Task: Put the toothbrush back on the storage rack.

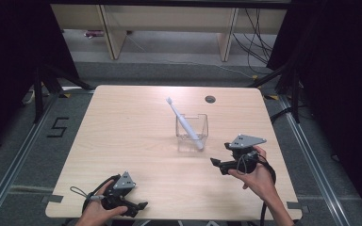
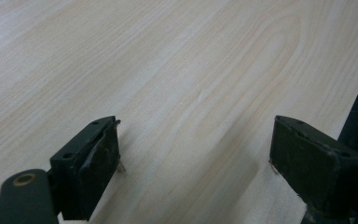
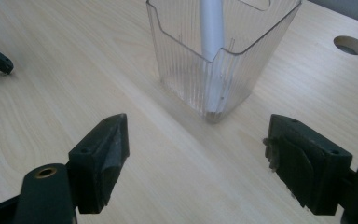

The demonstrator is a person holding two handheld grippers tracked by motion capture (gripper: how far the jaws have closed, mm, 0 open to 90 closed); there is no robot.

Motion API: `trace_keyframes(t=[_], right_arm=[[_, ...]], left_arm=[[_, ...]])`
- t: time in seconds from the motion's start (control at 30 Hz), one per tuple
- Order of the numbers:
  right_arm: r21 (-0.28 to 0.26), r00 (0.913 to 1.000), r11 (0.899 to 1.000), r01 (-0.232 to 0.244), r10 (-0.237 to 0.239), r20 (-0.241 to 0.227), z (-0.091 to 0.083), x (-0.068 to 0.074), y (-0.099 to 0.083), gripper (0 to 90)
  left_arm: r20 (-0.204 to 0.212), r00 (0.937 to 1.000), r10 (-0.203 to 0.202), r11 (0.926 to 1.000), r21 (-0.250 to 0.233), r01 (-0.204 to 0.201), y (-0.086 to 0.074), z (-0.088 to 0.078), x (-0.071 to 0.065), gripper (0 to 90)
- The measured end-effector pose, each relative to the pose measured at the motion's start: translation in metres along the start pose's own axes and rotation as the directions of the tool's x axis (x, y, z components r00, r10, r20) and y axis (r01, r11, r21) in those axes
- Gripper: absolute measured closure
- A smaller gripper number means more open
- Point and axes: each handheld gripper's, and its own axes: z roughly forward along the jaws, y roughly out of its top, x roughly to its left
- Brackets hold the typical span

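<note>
In the high view, a clear plastic cup stood near the middle of the pale wooden desk, with a white toothbrush leaning in it, handle end down at the cup's near right corner and bristle head tilted up toward the far left. The right hand-held gripper was held just to the right of the cup and nearer the person, apart from it. The left hand-held gripper lay at the desk's near edge, well away from the cup.

In the left gripper view, the left hand-held gripper had its jaws spread wide over bare wood, with nothing between them.

In the right gripper view, the right hand-held gripper also had its jaws spread, empty, facing a corner of the ribbed cup. The toothbrush handle rested inside that corner. A round hole showed in the desk beyond.
</note>
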Motion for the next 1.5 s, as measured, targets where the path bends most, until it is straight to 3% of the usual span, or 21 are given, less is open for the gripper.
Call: trace_keyframes(t=[0.13, 0.2, 0.27, 0.3, 0.33, 0.4, 0.47, 0.6, 0.63, 0.73, 0.87, 1.03, 1.07, 1.1, 1.17, 1.33, 1.4, 1.43, 1.47, 1.5], right_arm=[[-0.014, 0.9998, 1.0, 0.02, -0.02, 0.001, 0.0, 0.001, -0.004, 22.1], [-0.007, 0.9999, 1.0, -0.005, 0.005, -0.011, -0.001, 0.003, -0.006, 22.2], [-0.013, 1.0, 1.0, 0.005, -0.005, 0.001, 0.0, 0.004, -0.008, 22.2], [-0.008, 0.9996, 1.0, -0.028, 0.028, -0.004, 0.0, 0.007, -0.01, 22.1], [-0.015, 1.0, 1.0, 0.003, -0.003, -0.005, 0.001, 0.005, -0.011, 22.1], [0.001, 0.9995, 1.0, -0.025, 0.025, -0.017, 0.002, 0.009, -0.014, 22.1], [-0.004, 0.9997, 1.0, -0.005, 0.005, -0.025, 0.003, 0.008, -0.016, 22.1], [-0.018, 0.9998, 1.0, -0.013, 0.013, -0.011, 0.004, 0.01, -0.024, 22.1], [-0.005, 0.9991, 1.0, -0.031, 0.031, -0.031, 0.004, 0.01, -0.026, 22.1], [-0.01, 0.9981, 0.999, -0.053, 0.053, -0.031, 0.004, 0.011, -0.032, 22.0], [-0.018, 0.996, 0.996, -0.087, 0.086, -0.023, 0.0, 0.009, -0.044, 22.0], [-0.02, 0.9953, 0.995, -0.096, 0.096, -0.004, -0.006, 0.006, -0.053, 21.7], [-0.017, 0.9926, 0.992, -0.122, 0.121, -0.006, -0.006, 0.008, -0.054, 21.7], [-0.021, 0.9956, 0.995, -0.094, 0.094, -0.006, -0.006, 0.005, -0.056, 21.6], [-0.011, 0.9922, 0.992, -0.124, 0.123, -0.016, -0.007, 0.008, -0.058, 21.3], [0.005, 0.9914, 0.992, -0.128, 0.128, -0.028, -0.006, 0.012, -0.063, 21.2], [0.002, 0.9958, 0.996, -0.089, 0.089, -0.02, -0.007, 0.011, -0.063, 21.2], [-0.004, 0.9964, 0.997, -0.083, 0.083, -0.017, -0.007, 0.011, -0.064, 21.2], [0.0, 0.9936, 0.994, -0.11, 0.11, -0.025, -0.007, 0.013, -0.065, 21.2], [0.002, 0.9962, 0.996, -0.085, 0.085, -0.019, -0.008, 0.012, -0.065, 21.3]], left_arm=[[0.008, 1.0, -0.001, 1.0, -0.004, 0.001, 0.0, 0.0, 0.0, 15.1], [0.008, 1.0, 0.001, 1.0, -0.004, -0.001, 0.0, -0.001, 0.0, 15.1], [0.008, 1.0, 0.0, 1.0, -0.005, 0.0, 0.0, 0.0, 0.0, 15.2], [0.007, 1.0, 0.0, 1.0, -0.006, 0.0, 0.0, -0.001, 0.0, 15.2], [0.001, 1.0, 0.001, 1.0, -0.006, -0.001, 0.0, 0.0, 0.0, 15.2], [0.004, 1.0, -0.003, 1.0, -0.007, 0.003, 0.0, 0.0, 0.0, 15.1], [0.009, 1.0, -0.002, 1.0, -0.006, 0.002, 0.0, -0.001, 0.0, 15.2], [0.003, 1.0, 0.0, 1.0, -0.005, 0.0, 0.0, -0.001, 0.0, 15.2], [0.003, 1.0, 0.0, 1.0, -0.005, 0.0, 0.0, -0.001, 0.0, 15.1], [0.004, 1.0, -0.003, 1.0, -0.006, 0.003, 0.0, 0.0, 0.0, 15.2], [0.01, 0.9998, -0.015, 0.9998, -0.015, 0.015, 0.0, 0.0, 0.0, 15.1], [0.01, 0.9998, -0.016, 0.9998, -0.013, 0.016, 0.0, 0.001, -0.001, 15.2], [0.009, 0.9999, -0.015, 0.9998, -0.013, 0.015, 0.0, 0.0, -0.001, 15.2], [0.01, 0.9998, -0.015, 0.9998, -0.014, 0.015, 0.0, 0.0, -0.001, 15.2], [0.009, 1.0, 0.0, 1.0, -0.005, 0.0, 0.0, -0.001, 0.0, 15.2], [0.006, 1.0, 0.002, 1.0, -0.007, -0.002, 0.0, -0.002, 0.0, 15.2], [-0.001, 1.0, 0.002, 1.0, -0.004, -0.002, 0.0, -0.001, 0.0, 15.1], [0.0, 1.0, 0.001, 1.0, -0.005, -0.001, 0.0, -0.001, 0.0, 15.2], [0.0, 1.0, 0.001, 1.0, -0.005, -0.001, 0.0, -0.001, 0.0, 15.2], [0.0, 1.0, 0.001, 1.0, -0.005, -0.001, 0.0, -0.001, 0.0, 15.1]])
